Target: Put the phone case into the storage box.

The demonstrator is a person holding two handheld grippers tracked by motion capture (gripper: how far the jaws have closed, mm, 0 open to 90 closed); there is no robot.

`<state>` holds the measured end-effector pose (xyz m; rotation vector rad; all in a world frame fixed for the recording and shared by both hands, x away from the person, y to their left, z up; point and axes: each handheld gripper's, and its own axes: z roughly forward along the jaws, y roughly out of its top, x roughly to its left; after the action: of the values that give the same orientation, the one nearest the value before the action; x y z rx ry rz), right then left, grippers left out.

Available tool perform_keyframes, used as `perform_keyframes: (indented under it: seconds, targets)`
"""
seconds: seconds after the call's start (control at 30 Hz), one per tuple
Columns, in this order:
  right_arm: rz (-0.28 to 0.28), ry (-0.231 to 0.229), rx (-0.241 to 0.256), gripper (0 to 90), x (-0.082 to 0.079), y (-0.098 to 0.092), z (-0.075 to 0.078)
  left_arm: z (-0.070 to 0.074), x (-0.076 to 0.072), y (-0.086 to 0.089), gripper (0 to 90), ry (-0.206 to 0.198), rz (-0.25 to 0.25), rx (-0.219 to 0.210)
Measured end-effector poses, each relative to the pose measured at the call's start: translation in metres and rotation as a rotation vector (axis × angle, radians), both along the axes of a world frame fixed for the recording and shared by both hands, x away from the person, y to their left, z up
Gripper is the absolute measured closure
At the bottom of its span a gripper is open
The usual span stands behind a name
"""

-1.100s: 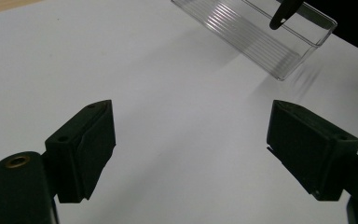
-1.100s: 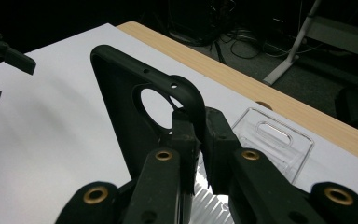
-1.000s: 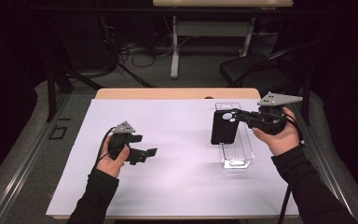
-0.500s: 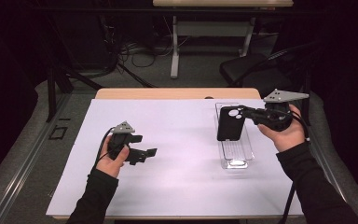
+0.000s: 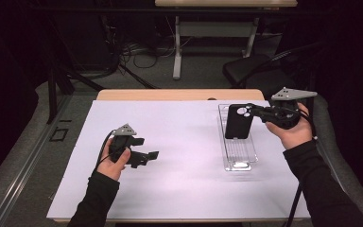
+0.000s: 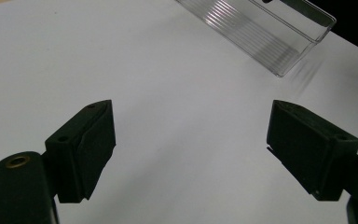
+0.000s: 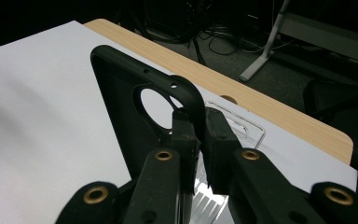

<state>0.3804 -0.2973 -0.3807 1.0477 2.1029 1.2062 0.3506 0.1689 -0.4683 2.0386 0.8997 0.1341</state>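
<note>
Setting: dim workroom, cables and a chair [image 5: 250, 71] on the far floor; white-covered table [image 5: 184, 189] with a wooden far edge.
Right gripper [image 5: 253, 112]: raised at the right side of the table, clamped on the rim of a black phone case [image 5: 238, 121] beside the camera cut-out; in the right gripper view, jaws pinched on that thin curved edge [image 7: 193, 105].
Phone case: held upright off the table, hanging over the far half of a clear plastic tray [image 5: 238, 151]; bottom edge near the tray floor, contact not clear.
Clear tray: long and narrow, right of centre, running near to far; also seen at the top of the left gripper view [image 6: 261, 32].
Left gripper [image 5: 146, 156]: low over the table at left, jaws wide apart with nothing between them, well apart from the tray.
Risk, grip: hold on a narrow corner of soft rim only; likely swing or slip of the case on any quick wrist turn.
Risk, tray: light and unbraced; a lower corner caught on the wall could slide or tip it, with the free gripper too far off to steady it.
Risk, placement: a tilted case may wedge across the tray walls instead of lying flat.
</note>
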Motion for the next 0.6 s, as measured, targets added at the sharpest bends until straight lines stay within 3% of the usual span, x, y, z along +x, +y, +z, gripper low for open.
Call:
perform_keyframes:
  seconds: [0.6]
  targets:
    - [-0.022, 0.003, -0.022, 84.5, 0.027, -0.004, -0.007, -0.001, 0.0, 0.001, 15.8, 0.002, 0.004, 0.002]
